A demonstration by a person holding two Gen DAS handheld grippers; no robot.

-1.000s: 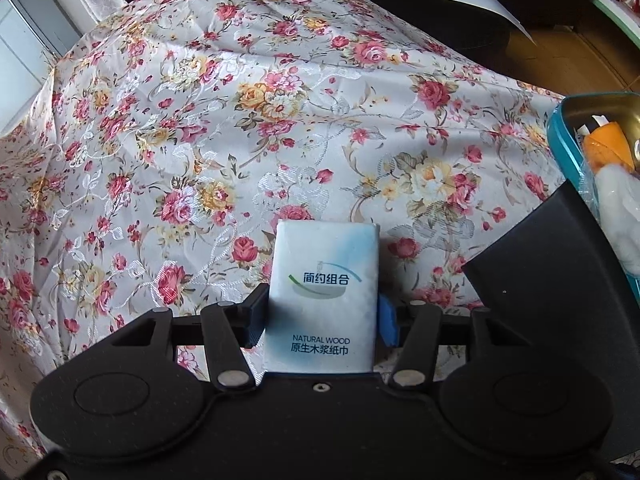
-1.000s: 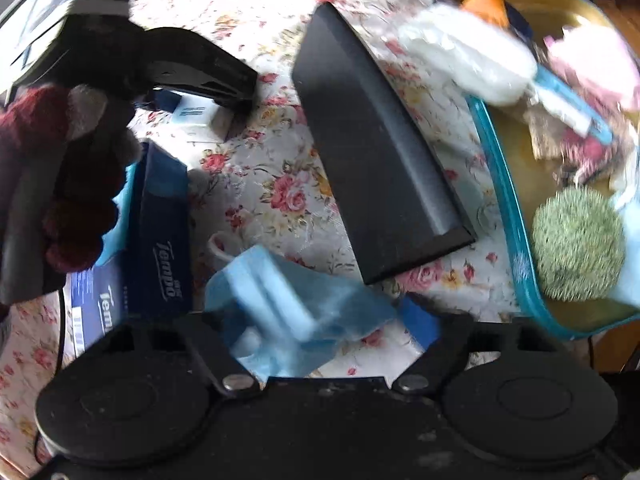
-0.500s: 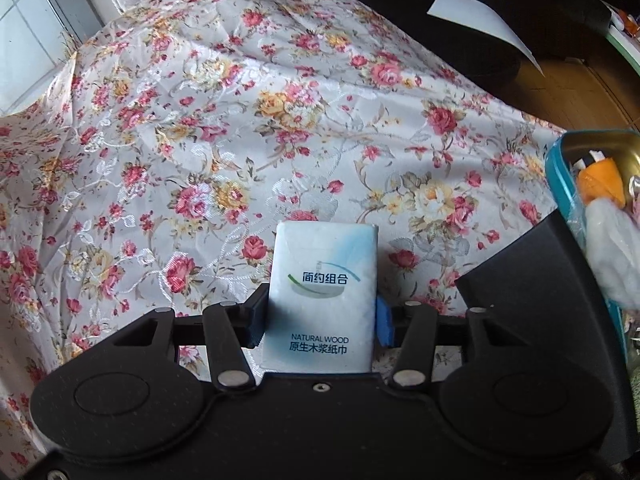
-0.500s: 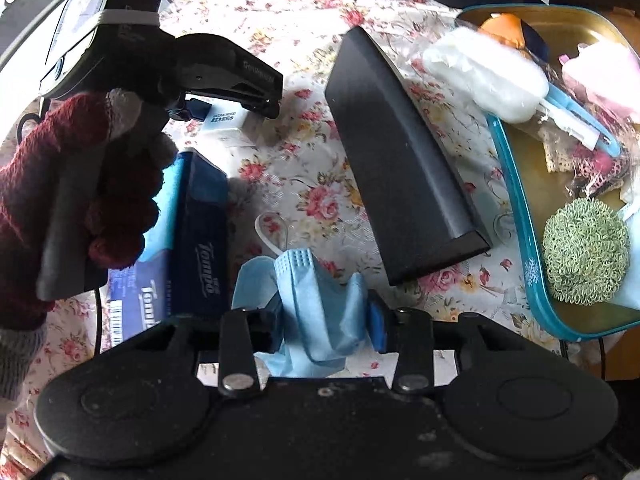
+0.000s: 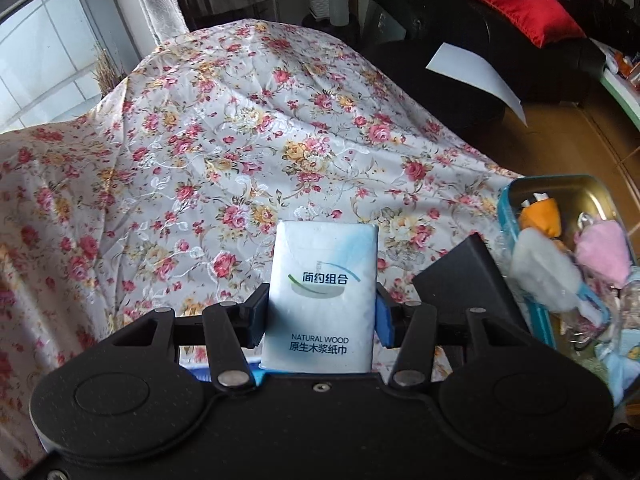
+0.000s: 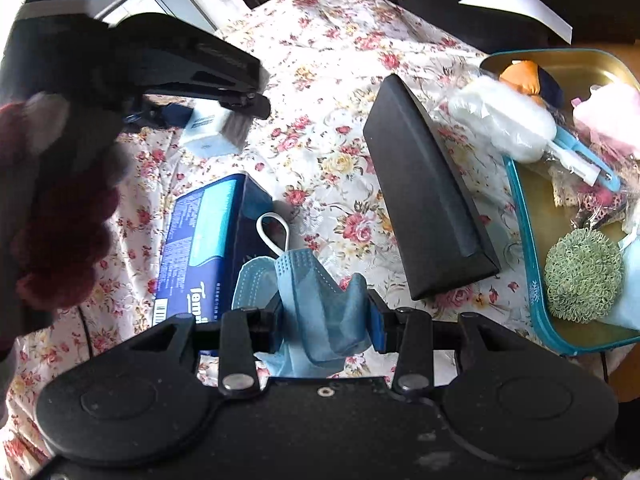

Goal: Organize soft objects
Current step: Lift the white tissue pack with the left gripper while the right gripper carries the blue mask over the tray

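My left gripper (image 5: 320,312) is shut on a white and pale blue tissue pack (image 5: 324,280), held up above the flowered cloth (image 5: 224,152). The right wrist view shows that same left gripper (image 6: 224,120) at the upper left, in a dark red gloved hand (image 6: 60,208), with the tissue pack (image 6: 212,136) in it. My right gripper (image 6: 324,320) is shut on a crumpled blue face mask (image 6: 316,300), whose white ear loop (image 6: 272,232) sticks up. A teal-rimmed tray (image 6: 524,220) at the right holds several soft things, among them a green fuzzy ball (image 6: 582,276).
A dark blue Tempo tissue box (image 6: 204,248) lies on the cloth left of the mask. A black wedge-shaped block (image 6: 428,200) sits between the box and the tray. The tray (image 5: 508,216) also holds white, pink and orange soft items. A dark sofa with a red cushion (image 5: 516,4) stands behind.
Both grippers have risen above the cloth. The right gripper closed on the blue mask, which lay loose between its fingers a second ago. The left kept its grip on the tissue pack.
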